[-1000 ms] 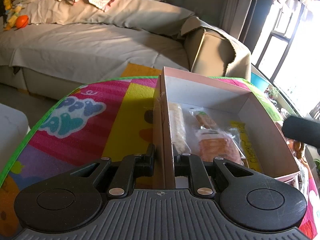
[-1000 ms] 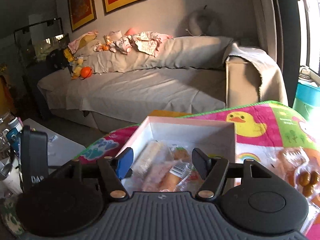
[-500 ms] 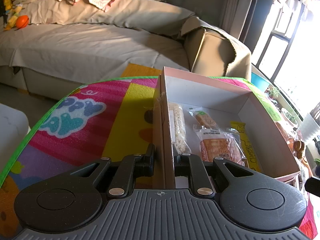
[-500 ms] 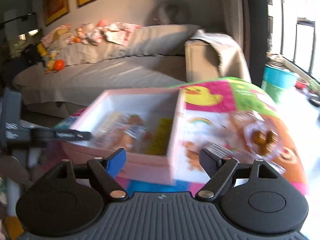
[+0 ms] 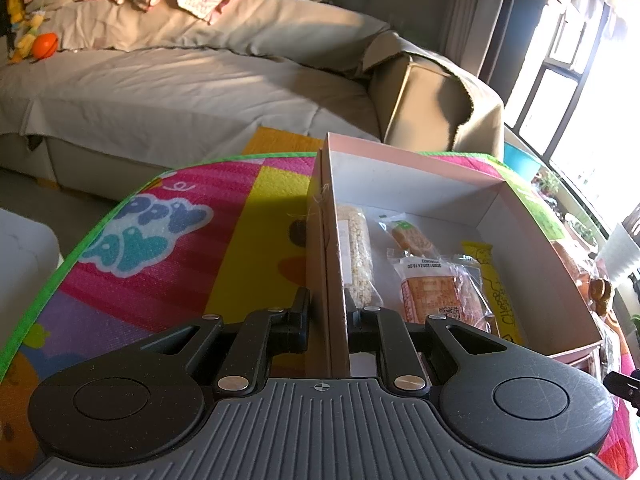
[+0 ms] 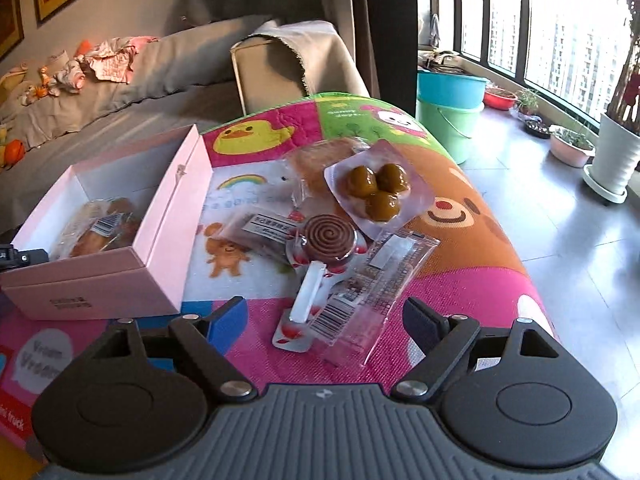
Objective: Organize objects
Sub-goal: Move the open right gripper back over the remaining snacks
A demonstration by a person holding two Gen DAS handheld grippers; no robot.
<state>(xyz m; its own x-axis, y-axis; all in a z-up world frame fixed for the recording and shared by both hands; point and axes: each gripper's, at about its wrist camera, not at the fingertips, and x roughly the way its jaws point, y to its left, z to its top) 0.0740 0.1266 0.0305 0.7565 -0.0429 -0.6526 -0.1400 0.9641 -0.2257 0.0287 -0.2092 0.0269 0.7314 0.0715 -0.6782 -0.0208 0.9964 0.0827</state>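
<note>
A pink box (image 5: 532,240) stands on a colourful play mat (image 5: 160,248) and holds several packaged snacks (image 5: 432,292). My left gripper (image 5: 326,312) is shut on the box's left wall. The box also shows in the right wrist view (image 6: 120,276), at the left. My right gripper (image 6: 324,320) is open and empty, low over the mat. Just ahead of it lie a spiral lollipop (image 6: 326,240), a clear wrapped bar (image 6: 372,280), a pack of three brown balls (image 6: 376,188) and a dark wrapped snack (image 6: 260,228).
A grey sofa (image 5: 180,92) stands behind the mat. Teal and green buckets (image 6: 452,112), plant pots (image 6: 612,152) and a tiled floor lie to the right of the mat's edge. A white surface (image 5: 24,248) sits at far left.
My right gripper has swung right, from over the box to the loose snacks on the mat, and its jaws have spread a little. The left gripper and the box have not moved.
</note>
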